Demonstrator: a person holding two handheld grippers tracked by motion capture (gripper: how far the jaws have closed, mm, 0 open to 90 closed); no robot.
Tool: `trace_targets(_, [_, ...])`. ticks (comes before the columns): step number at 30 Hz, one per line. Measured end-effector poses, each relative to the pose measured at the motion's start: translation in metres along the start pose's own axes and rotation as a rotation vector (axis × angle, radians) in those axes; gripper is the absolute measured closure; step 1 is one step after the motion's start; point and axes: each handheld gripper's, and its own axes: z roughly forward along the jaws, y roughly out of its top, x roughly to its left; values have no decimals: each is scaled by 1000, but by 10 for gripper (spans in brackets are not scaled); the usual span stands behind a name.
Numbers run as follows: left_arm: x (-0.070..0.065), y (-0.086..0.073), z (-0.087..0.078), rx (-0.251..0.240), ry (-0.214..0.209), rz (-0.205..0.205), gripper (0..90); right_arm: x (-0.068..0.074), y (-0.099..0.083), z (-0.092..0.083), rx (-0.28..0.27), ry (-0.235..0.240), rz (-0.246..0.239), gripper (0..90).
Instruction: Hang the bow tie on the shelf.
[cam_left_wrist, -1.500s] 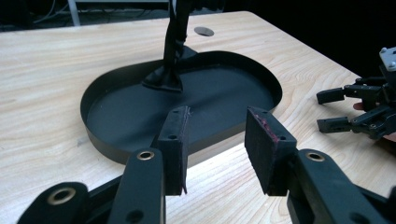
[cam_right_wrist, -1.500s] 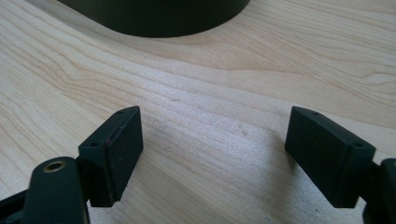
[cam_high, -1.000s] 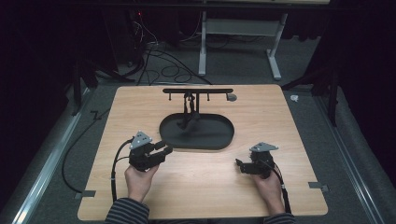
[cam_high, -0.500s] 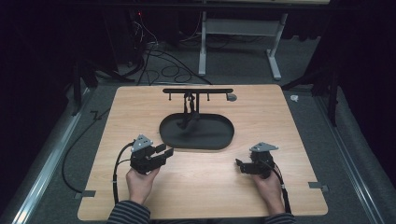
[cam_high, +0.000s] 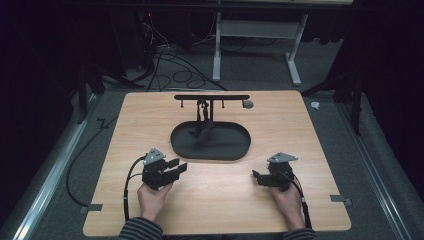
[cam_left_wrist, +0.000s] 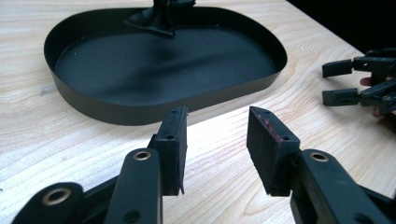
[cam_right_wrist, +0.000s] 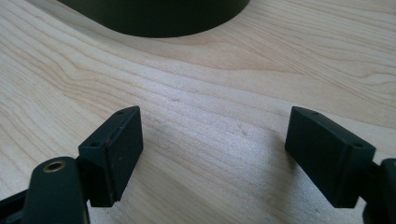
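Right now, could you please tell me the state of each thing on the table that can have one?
Left gripper: open, nothing between the jaws.
Right gripper: open wide, empty, over bare wood.
Black oval tray: flat on the table, a dark crumpled item inside its far end.
T-shaped stand: upright behind the tray.

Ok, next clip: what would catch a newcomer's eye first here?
The black oval tray at the middle of the wooden table, with a T-shaped stand rising at its far side and something dark hanging from it. Then the two hand-held tongs at the near edge, left tongs and right tongs, both open and empty, aimed inward.
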Motion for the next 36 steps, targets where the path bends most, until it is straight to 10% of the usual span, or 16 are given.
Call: trace_targets(36, [3, -27, 34, 97, 123, 17, 517, 0, 0, 0, 0, 0, -1, 205])
